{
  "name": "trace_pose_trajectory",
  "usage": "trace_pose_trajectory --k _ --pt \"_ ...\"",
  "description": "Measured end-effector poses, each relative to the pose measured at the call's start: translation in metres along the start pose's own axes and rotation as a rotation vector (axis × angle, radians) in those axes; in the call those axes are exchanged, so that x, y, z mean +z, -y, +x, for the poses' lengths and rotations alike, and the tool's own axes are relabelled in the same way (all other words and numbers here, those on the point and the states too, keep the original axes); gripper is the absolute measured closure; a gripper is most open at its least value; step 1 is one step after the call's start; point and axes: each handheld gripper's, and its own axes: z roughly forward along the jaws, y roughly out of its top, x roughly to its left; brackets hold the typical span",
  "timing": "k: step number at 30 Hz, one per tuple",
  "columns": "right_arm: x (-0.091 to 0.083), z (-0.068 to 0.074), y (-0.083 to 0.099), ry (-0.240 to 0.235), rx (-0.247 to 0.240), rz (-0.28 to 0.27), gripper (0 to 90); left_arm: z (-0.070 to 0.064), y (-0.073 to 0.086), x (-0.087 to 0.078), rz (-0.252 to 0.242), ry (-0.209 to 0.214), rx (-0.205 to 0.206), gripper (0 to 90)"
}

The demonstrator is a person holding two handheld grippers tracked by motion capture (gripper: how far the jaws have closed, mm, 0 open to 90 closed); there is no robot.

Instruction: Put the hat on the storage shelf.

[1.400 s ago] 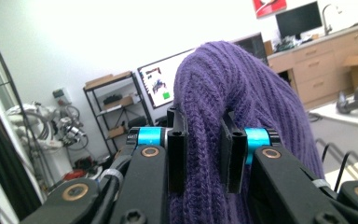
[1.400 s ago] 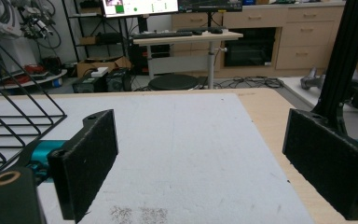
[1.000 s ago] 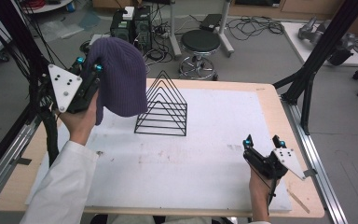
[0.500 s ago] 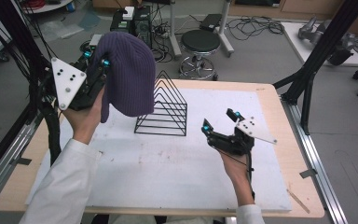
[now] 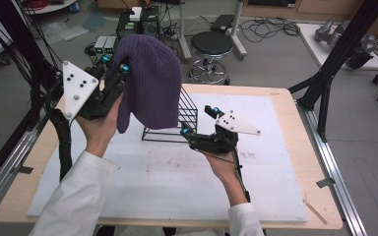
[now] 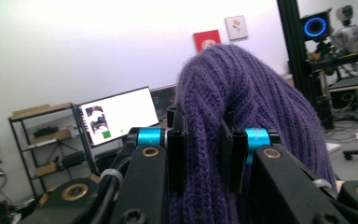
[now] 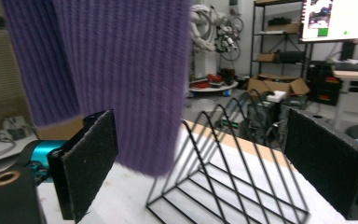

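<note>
While the purple beanie (image 5: 150,83) was held aloft at upper left, clamped in the left gripper (image 6: 200,154), the right gripper (image 5: 199,125) (jaws wide apart) was poised beside the wire rack (image 5: 177,118) at centre, probably to steady it before draping.

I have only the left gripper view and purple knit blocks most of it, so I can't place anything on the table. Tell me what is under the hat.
Observer: A black wire rack of triangular dividers stands on the white mat; the purple hat hangs above its left end.
Operator: Report the right gripper.
Observer: The right gripper is at the rack's near right corner, jaws wide open, holding nothing.
Operator: Say whether the hat touches the rack.
Observer: In the right gripper view the hat's hem hangs in front of the rack, above the mat; contact cannot be told.
</note>
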Motion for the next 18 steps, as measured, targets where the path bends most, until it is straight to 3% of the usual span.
trace_pose_trajectory --k 4,11,13,16,18 --pt "0.008 -0.001 0.001 -0.058 0.047 -0.012 9.6 -0.008 0.002 0.001 0.004 0.070 -0.036 76.6" --pt "0.014 -0.001 0.000 -0.097 0.060 -0.013 10.8 -0.017 0.005 0.003 0.005 0.133 -0.078 76.5" --pt "0.013 -0.001 0.000 -0.122 0.075 -0.003 24.9 -0.018 0.007 0.005 0.012 0.151 -0.077 76.5" --pt "0.012 -0.001 -0.002 -0.147 0.041 0.007 52.0 -0.020 0.010 0.006 0.024 0.165 -0.064 76.5" --pt "0.011 0.000 -0.003 -0.135 -0.002 0.037 65.7 -0.018 0.013 0.007 0.037 0.176 -0.044 76.5"
